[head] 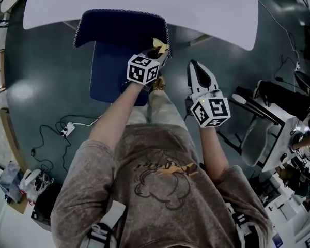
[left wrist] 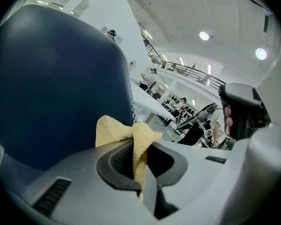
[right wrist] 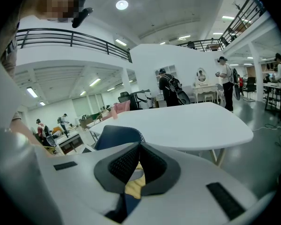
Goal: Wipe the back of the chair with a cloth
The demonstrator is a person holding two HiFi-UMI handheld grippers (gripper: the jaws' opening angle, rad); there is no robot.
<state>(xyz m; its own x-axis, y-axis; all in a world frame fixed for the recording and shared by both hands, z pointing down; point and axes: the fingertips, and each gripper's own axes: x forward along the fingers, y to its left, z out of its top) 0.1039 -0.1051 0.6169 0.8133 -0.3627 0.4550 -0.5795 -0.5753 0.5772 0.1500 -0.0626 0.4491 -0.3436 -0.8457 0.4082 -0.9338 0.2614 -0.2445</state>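
Observation:
The dark blue chair stands under the head view, its backrest next to the white table and its seat toward me. My left gripper is shut on a yellow cloth at the right end of the backrest's top edge. In the left gripper view the cloth sticks up between the jaws of the left gripper, with the blue backrest filling the left side. My right gripper hangs to the right of the chair, shut and holding nothing; in its own view the right gripper points at the chair.
A large white table lies just beyond the chair, also in the right gripper view. A power strip with cables lies on the floor at left. A cluttered desk stands at right. People stand far off.

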